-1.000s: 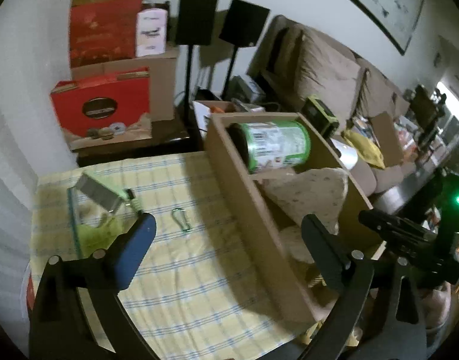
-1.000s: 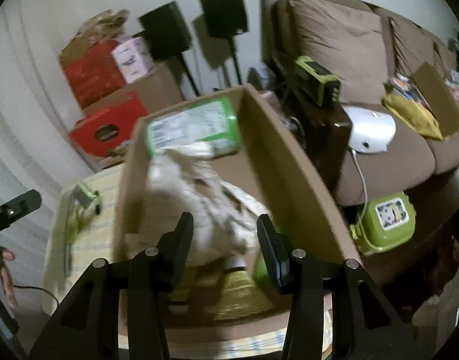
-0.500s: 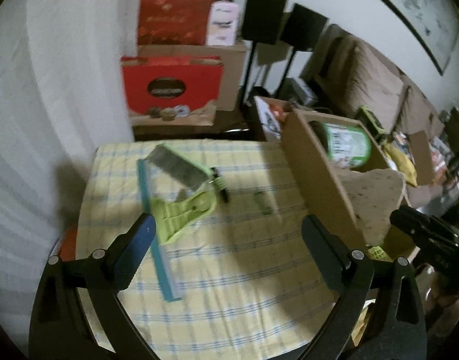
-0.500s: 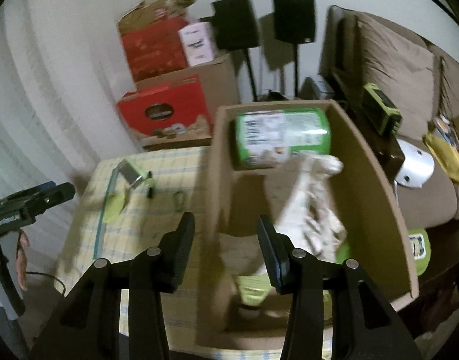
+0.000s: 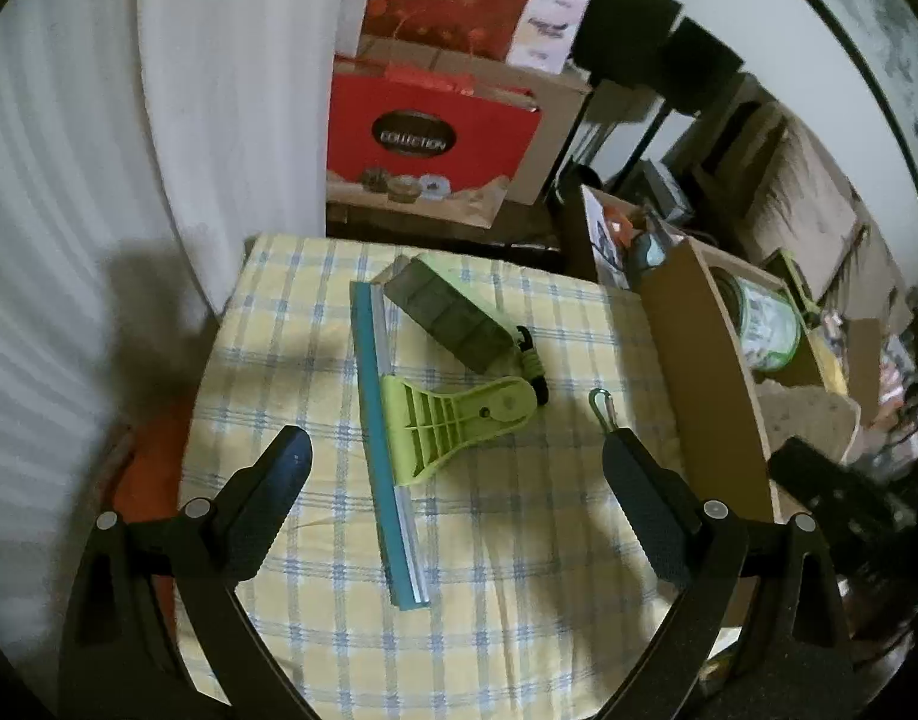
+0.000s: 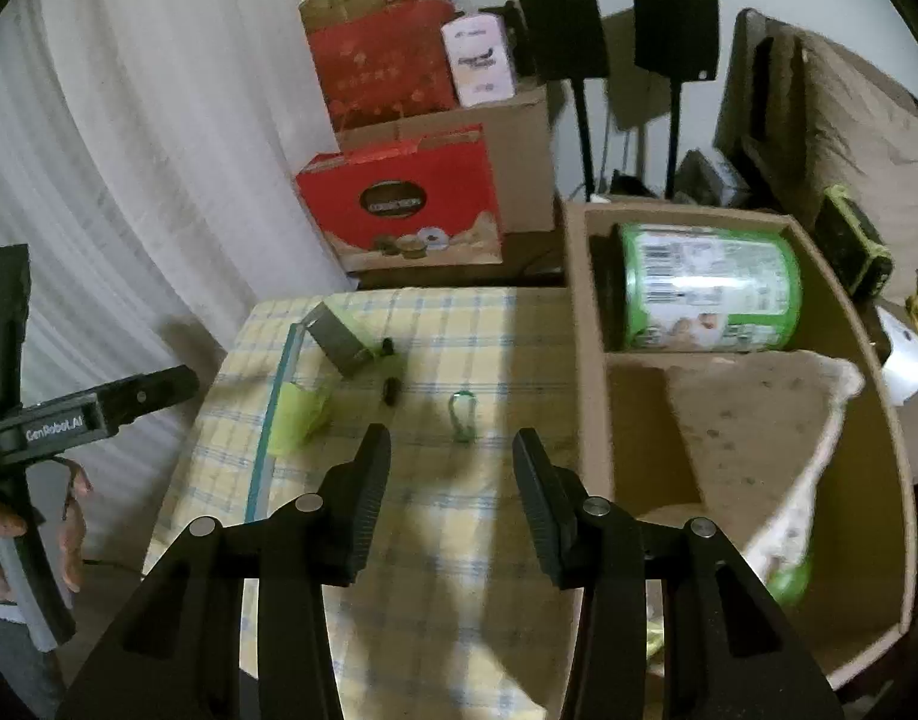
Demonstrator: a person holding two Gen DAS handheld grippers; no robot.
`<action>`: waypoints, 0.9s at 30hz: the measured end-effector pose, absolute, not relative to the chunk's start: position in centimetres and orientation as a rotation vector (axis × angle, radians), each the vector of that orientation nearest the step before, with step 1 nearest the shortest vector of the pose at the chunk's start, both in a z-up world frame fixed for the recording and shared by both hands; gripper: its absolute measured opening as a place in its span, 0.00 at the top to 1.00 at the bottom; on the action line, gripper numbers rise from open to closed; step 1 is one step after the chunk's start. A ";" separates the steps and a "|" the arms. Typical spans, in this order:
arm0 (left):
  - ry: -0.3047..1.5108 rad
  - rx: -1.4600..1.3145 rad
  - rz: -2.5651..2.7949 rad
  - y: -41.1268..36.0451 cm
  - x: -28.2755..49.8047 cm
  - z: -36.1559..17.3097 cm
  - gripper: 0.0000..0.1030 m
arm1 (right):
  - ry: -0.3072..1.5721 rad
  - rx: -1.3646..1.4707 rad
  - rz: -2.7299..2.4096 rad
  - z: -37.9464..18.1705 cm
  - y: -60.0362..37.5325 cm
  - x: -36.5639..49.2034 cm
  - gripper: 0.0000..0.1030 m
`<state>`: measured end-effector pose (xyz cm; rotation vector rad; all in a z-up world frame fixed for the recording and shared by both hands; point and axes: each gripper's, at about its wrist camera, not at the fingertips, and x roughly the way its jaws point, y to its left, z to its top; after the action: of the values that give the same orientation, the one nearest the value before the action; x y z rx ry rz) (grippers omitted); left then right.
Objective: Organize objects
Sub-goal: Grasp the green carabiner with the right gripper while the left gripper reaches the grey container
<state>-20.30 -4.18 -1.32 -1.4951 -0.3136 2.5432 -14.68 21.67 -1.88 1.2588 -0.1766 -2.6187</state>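
A lime-green squeegee (image 5: 441,414) with a teal blade lies on the yellow checked tablecloth (image 5: 489,540); it also shows in the right wrist view (image 6: 294,411). A grey block with a green cord (image 5: 453,315) lies behind it. A small green carabiner (image 5: 603,405) lies near the cardboard box (image 5: 708,384), and shows in the right wrist view too (image 6: 464,414). My left gripper (image 5: 453,459) is open and empty above the squeegee. My right gripper (image 6: 452,450) is open and empty above the cloth, just short of the carabiner.
The cardboard box (image 6: 591,312) at the table's right holds a green can (image 6: 708,288) on its side and a crumpled speckled cloth (image 6: 759,420). Red gift boxes (image 6: 405,204) and speakers (image 6: 558,24) stand behind the table. A sofa (image 6: 837,120) is at the right.
Both grippers have swung left, away from the box and over the tablecloth. The left one now looks down on the squeegee, the right one on the carabiner.
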 end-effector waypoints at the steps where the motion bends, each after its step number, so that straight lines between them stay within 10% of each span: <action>1: -0.333 -1.510 2.533 -4.3 -20.6 -1.6 0.06 | -0.180 1.268 -2.608 -2.3 21.3 -15.1 0.57; 27: -0.346 -1.688 2.496 -2.2 -30.1 -8.5 0.06 | -0.040 1.561 -2.518 -12.6 18.0 -25.1 0.77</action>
<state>-30.05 -2.21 -8.54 -1.6883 -0.3459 2.4964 -25.07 17.98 -12.65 1.5612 -0.0396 -2.5179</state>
